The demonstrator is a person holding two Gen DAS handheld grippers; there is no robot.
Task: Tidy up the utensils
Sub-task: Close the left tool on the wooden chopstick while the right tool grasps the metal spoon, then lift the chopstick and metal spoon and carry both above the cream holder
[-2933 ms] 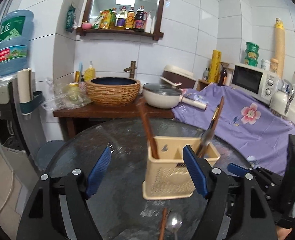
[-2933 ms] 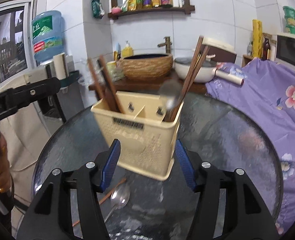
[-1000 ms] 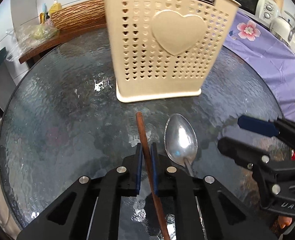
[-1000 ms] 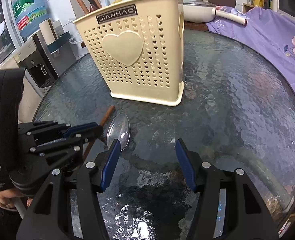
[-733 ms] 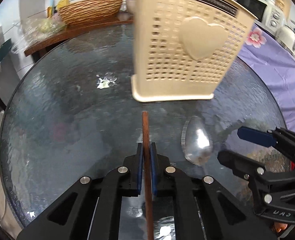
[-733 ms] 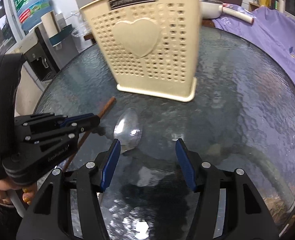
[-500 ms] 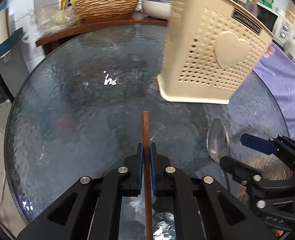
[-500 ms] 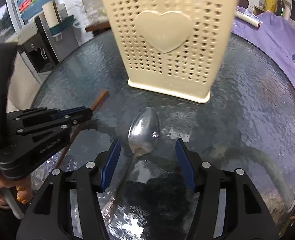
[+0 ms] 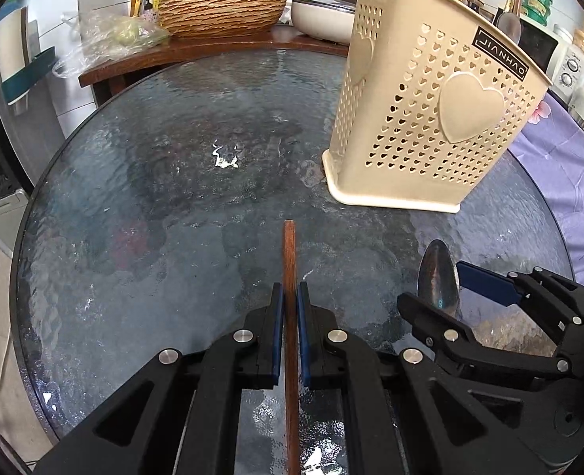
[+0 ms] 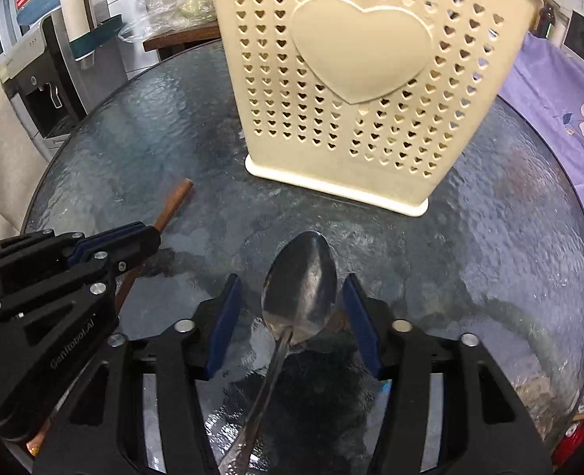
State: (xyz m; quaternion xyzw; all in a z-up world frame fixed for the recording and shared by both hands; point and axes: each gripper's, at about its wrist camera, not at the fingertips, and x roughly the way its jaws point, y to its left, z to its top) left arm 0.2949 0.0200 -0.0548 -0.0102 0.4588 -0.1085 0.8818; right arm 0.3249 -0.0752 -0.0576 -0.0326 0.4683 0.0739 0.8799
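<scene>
A cream utensil basket (image 9: 430, 118) with heart-shaped holes stands on the round glass table (image 9: 153, 198); it also shows in the right wrist view (image 10: 355, 91). My left gripper (image 9: 287, 297) is shut on a brown wooden chopstick (image 9: 289, 253), whose tip points toward the basket; the chopstick also shows in the right wrist view (image 10: 173, 206). My right gripper (image 10: 292, 293) is open, its jaws on either side of the bowl of a metal spoon (image 10: 300, 289) lying on the glass. The spoon also shows in the left wrist view (image 9: 437, 273).
Behind the table is a wooden counter (image 9: 213, 49) with a woven basin (image 9: 220, 10), a white pan (image 9: 323, 12) and a plastic bag. A purple flowered cloth (image 10: 561, 91) covers a surface on the right. A water dispenser (image 10: 54, 79) stands at the left.
My left gripper closed on the chopstick and swung it left, away from the spoon. My right gripper moved forward until its open jaws flank the spoon's bowl.
</scene>
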